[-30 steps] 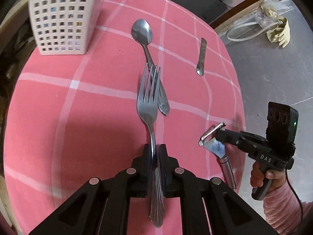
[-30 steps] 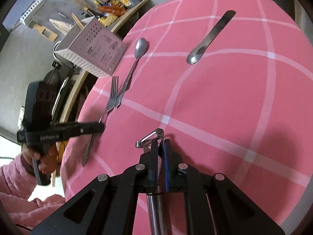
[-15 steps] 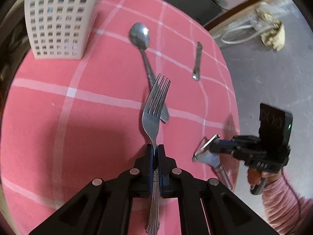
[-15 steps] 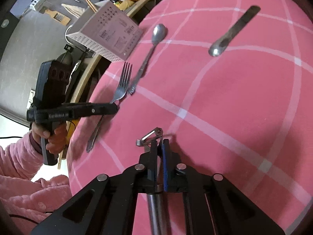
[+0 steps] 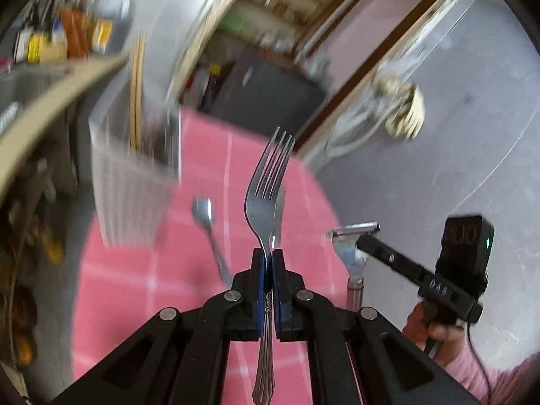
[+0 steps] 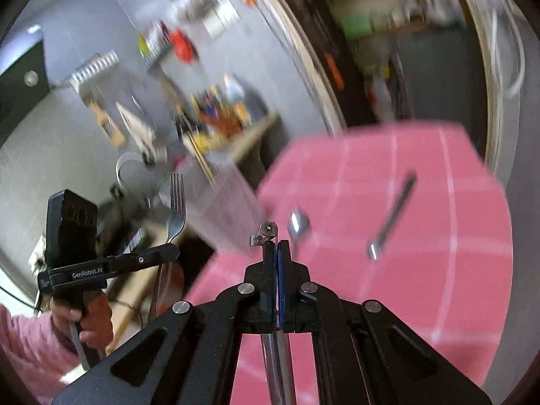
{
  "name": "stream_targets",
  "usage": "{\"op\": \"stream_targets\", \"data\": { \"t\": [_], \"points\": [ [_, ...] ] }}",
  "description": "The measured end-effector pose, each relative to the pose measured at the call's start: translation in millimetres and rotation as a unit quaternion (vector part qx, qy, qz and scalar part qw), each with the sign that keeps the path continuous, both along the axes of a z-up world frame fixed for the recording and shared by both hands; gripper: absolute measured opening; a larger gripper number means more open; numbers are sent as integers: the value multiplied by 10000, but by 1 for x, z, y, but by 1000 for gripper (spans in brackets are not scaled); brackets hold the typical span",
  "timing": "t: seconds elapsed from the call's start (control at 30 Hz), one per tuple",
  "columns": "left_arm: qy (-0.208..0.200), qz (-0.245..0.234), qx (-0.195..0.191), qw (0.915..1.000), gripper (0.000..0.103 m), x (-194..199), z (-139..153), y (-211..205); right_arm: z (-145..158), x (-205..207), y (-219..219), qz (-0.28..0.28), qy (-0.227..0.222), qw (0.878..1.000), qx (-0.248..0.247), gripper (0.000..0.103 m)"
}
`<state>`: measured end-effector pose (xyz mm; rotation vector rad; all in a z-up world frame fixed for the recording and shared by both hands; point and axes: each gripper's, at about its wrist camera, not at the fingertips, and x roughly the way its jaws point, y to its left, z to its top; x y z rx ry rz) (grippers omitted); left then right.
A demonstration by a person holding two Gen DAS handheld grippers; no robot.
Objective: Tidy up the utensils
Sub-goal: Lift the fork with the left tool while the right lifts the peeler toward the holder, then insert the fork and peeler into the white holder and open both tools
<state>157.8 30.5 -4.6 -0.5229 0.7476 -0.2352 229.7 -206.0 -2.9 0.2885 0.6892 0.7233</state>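
Observation:
My left gripper [image 5: 269,256] is shut on the handle of a steel fork [image 5: 268,182], tines up and forward, lifted above the pink checked tablecloth [image 5: 128,290]. My right gripper [image 6: 277,248] is shut on a metal peeler [image 6: 265,233], also raised; its blade head [image 5: 354,231] shows in the left wrist view. A spoon [image 5: 204,216] and a flat butter knife [image 6: 393,216] still lie on the cloth. The white perforated utensil holder [image 5: 130,182], blurred, stands at the table's far left with chopsticks in it. The fork [image 6: 176,207] also shows in the right wrist view.
A curved wooden counter [image 5: 50,98] with bottles sits behind the holder. A doorway and grey floor [image 5: 455,155] lie beyond the table's right edge. A person's hands in pink sleeves [image 6: 30,347] hold both grippers.
Both grippers have risen off the table with the fork and the peeler and tilted up, so the room behind comes into view. The spoon and knife stayed on the cloth.

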Motion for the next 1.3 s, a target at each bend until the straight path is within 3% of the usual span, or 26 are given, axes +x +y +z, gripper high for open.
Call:
{"op": "stream_targets", "data": {
  "t": [0.23, 0.47, 0.63, 0.87, 1.3],
  "points": [
    [-1052, 512, 209, 9929, 4, 26, 72, 56, 70, 20, 49, -318, -1199, 9874, 984, 2],
    [-1708, 908, 393, 9803, 4, 56, 96, 91, 94, 47, 115, -593, -1866, 9664, 1663, 2],
    [-1988, 1044, 602, 9726, 4, 71, 80, 97, 74, 52, 144, -755, -2028, 9615, 1691, 2],
    [-2060, 1056, 841, 9692, 4, 79, 50, 100, 34, 59, 162, -866, -1940, 9621, 1712, 2],
    [-1939, 893, 731, 9742, 5, 75, 1, 104, -17, 52, 175, -708, -1680, 9752, 1253, 2]
  ]
}}
